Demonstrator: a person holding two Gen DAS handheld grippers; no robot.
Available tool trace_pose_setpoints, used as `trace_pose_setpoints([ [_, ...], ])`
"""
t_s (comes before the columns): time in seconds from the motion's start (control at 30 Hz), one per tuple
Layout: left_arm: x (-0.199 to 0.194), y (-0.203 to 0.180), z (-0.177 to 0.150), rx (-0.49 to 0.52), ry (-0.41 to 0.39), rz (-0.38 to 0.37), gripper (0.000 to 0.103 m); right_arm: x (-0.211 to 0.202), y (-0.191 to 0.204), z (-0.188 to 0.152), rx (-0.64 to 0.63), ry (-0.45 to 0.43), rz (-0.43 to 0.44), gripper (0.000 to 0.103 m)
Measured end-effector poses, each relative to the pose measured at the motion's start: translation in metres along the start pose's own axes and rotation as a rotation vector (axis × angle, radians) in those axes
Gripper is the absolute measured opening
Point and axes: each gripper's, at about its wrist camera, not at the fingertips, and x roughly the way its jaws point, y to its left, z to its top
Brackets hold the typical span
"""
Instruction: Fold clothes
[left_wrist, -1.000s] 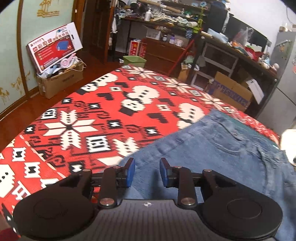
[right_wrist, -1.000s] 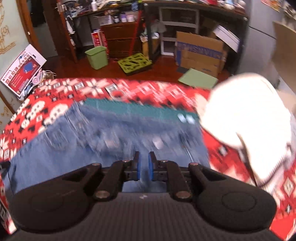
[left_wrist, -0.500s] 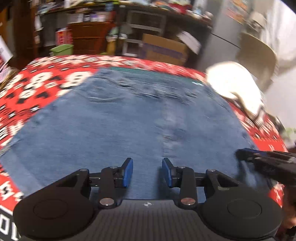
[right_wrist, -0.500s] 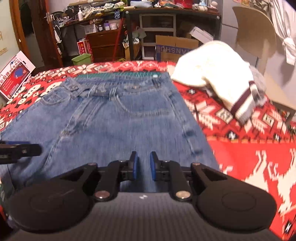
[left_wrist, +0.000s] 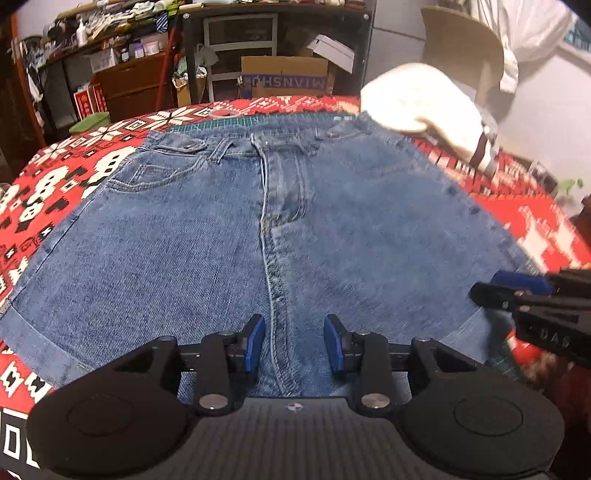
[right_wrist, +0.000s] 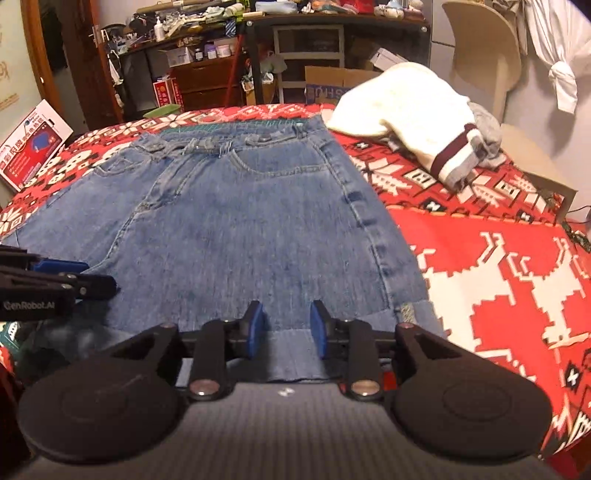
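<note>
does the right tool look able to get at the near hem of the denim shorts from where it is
Probably yes. The right tool hovers with jaws apart, having just been opening, right over the near hem of the denim shorts, with nothing between. The left tool sits off to its side, clear of the path.

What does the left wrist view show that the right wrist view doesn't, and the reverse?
Only the left wrist view: the right gripper entering from the right edge, and the shorts' fly seam running down the middle.

Only the right wrist view: the left gripper entering from the left edge, a red and white box by the wall, and a grey garment behind the sweater.

Both: the denim shorts spread flat on the red patterned cloth, the white sweater beyond them, and jaws apart, nothing between them.
</note>
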Motion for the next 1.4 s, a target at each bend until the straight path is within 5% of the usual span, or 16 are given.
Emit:
trace_pose_setpoints([
  [0.27, 0.029, -0.025, 0.046, -0.080, 0.005, -0.074, 0.035, 0.034, -0.002, 0.052, 0.026, -0.071, 0.013, 0.028],
  [0.37, 0.046, -0.033, 0.056, -0.106, 0.016, -0.073, 0.028, 0.055, -0.003, 0.058, 0.028, -0.054, -0.003, 0.016],
  [0.7, 0.063, -0.060, 0.056, -0.051, 0.005, -0.025, 0.029, 0.044, -0.016, 0.022, -0.005, -0.057, -0.068, 0.014],
  [0.9, 0.056, -0.068, 0.055, -0.115, 0.017, -0.156, 0.026, 0.014, -0.049, 0.012, 0.149, -0.096, -0.113, 0.008],
  [1.4, 0.057, -0.104, 0.042, -0.019, 0.013, -0.155, 0.023, 0.017, -0.068, -0.005, 0.177, -0.056, -0.118, 0.005],
])
